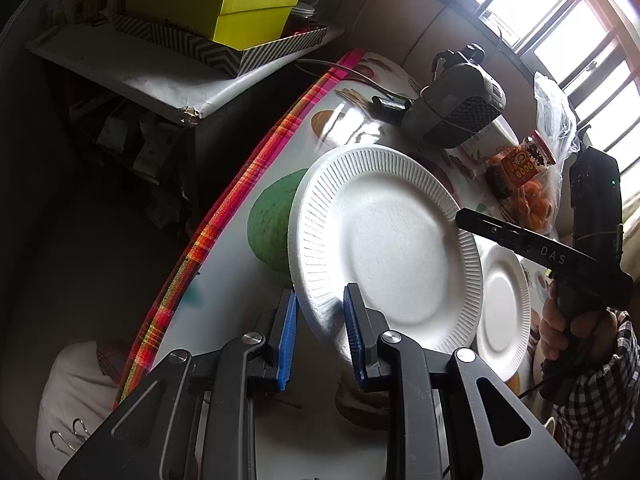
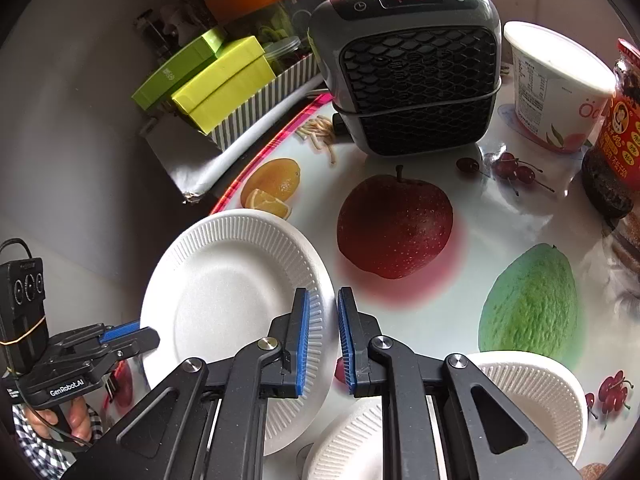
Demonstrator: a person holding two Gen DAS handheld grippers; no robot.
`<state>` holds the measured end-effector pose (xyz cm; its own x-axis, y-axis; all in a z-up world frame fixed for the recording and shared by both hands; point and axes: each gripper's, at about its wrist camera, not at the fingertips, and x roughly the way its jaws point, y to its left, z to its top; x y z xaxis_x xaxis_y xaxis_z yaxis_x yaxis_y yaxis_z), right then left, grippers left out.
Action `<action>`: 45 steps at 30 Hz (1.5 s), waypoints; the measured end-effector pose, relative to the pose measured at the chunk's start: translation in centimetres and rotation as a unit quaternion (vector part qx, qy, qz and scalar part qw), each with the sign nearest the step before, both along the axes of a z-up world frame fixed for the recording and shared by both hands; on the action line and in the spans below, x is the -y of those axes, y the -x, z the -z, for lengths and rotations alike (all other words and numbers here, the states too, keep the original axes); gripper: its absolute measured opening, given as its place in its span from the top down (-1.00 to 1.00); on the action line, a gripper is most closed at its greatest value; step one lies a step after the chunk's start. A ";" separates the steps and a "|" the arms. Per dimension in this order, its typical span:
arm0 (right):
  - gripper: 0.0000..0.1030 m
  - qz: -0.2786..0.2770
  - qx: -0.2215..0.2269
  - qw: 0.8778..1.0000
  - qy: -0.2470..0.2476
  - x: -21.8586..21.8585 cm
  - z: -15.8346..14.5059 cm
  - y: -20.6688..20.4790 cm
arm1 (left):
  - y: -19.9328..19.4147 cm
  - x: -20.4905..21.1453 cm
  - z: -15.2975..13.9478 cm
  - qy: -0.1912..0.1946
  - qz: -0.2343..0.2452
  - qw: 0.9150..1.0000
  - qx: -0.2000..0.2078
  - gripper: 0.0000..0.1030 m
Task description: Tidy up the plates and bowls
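A large white ribbed paper plate (image 1: pixel 384 248) is tilted above the fruit-print table (image 1: pixel 240 280). My left gripper (image 1: pixel 320 312) has its blue pads on either side of the plate's near rim and holds it. The same plate shows in the right wrist view (image 2: pixel 224 304), with the left gripper (image 2: pixel 120 336) at its left rim. My right gripper (image 2: pixel 323 340) is open, its jaws straddling the plate's right rim without closing on it. A second white plate (image 1: pixel 502 300) lies beyond. White paper bowls (image 2: pixel 536 392) lie under the right gripper.
A grey heater (image 2: pixel 408 68) stands at the back of the table. A white cup (image 2: pixel 556 84), a sauce jar (image 2: pixel 616 132) and a plastic bag of snacks (image 1: pixel 536 184) are at the right. Green boxes (image 1: pixel 240 4) sit on a shelf beyond the table's striped edge (image 1: pixel 224 216).
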<state>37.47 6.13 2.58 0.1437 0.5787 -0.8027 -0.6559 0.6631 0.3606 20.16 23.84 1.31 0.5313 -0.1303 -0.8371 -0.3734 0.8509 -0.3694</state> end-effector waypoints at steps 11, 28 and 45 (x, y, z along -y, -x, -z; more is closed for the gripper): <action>0.73 0.017 0.019 1.000 -0.006 2.9 -3.1 3.7 | 2.5 1.7 -2.4 -0.007 0.021 1.000 0.020 0.53; 0.73 0.063 0.024 0.998 0.002 9.7 -3.9 10.6 | 6.2 7.4 -2.9 -0.022 0.082 0.996 0.017 0.53; 0.73 0.116 0.008 0.993 0.018 16.3 -1.6 15.1 | 7.6 12.5 -1.0 -0.025 0.144 0.989 -0.003 0.53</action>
<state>22.39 -10.19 4.17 0.2826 0.5004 -0.8183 -0.4902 0.8087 0.3252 12.55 11.29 2.26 0.4740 -0.2339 -0.8489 -0.1153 0.9393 -0.3232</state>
